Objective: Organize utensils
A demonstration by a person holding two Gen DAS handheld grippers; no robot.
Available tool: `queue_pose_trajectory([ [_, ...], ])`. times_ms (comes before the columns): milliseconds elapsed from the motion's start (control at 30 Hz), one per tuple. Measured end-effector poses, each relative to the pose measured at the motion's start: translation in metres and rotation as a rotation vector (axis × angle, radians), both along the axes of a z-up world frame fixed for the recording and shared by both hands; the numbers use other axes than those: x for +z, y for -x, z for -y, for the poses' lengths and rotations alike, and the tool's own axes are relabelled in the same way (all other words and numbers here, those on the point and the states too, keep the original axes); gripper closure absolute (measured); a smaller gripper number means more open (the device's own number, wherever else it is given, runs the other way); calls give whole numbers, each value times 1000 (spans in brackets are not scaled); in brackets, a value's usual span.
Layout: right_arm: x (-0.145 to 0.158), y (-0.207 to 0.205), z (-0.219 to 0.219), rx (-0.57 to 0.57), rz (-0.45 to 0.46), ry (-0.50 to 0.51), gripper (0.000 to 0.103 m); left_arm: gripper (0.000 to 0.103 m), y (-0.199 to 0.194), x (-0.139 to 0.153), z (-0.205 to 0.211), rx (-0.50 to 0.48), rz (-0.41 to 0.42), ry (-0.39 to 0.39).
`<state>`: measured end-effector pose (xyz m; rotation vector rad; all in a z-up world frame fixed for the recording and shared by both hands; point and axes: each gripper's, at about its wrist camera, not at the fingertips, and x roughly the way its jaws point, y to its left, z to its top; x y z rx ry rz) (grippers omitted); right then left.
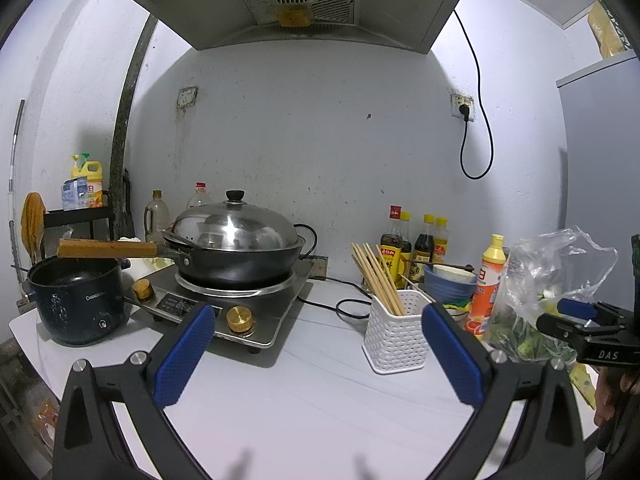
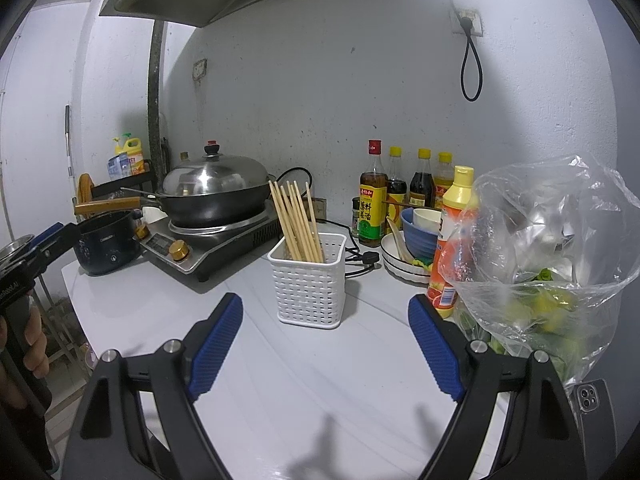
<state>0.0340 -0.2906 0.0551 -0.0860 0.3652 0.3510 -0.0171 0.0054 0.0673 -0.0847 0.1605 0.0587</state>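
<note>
A white perforated utensil basket [image 1: 394,338] [image 2: 308,280] stands on the white counter, and several wooden chopsticks [image 1: 378,278] [image 2: 296,222] lean upright inside it. My left gripper [image 1: 316,344] hovers over the counter in front of the stove, open, with nothing between its blue pads; the basket is just ahead, inside its right finger. My right gripper [image 2: 326,340] is open and empty too, with the basket straight ahead between its fingertips. Each gripper shows at the edge of the other's view, held by a hand.
An induction stove [image 1: 248,304] carries a lidded wok [image 1: 234,246] at the left, beside a dark pot [image 1: 76,300]. Sauce bottles [image 2: 374,196], stacked bowls and plates [image 2: 416,236], an orange squeeze bottle [image 2: 452,240] and a plastic bag of greens [image 2: 548,264] crowd the right. A phone [image 2: 592,398] lies near the bag.
</note>
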Motion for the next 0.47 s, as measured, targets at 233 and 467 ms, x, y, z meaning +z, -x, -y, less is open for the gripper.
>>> queue_pose_trajectory([
  [233, -2, -5, 1, -4, -6, 7, 19, 0, -6, -5, 2, -6, -17, 3],
  [467, -9, -23, -5, -2, -23, 43, 19, 0, -17, -13, -3, -5, -23, 9],
])
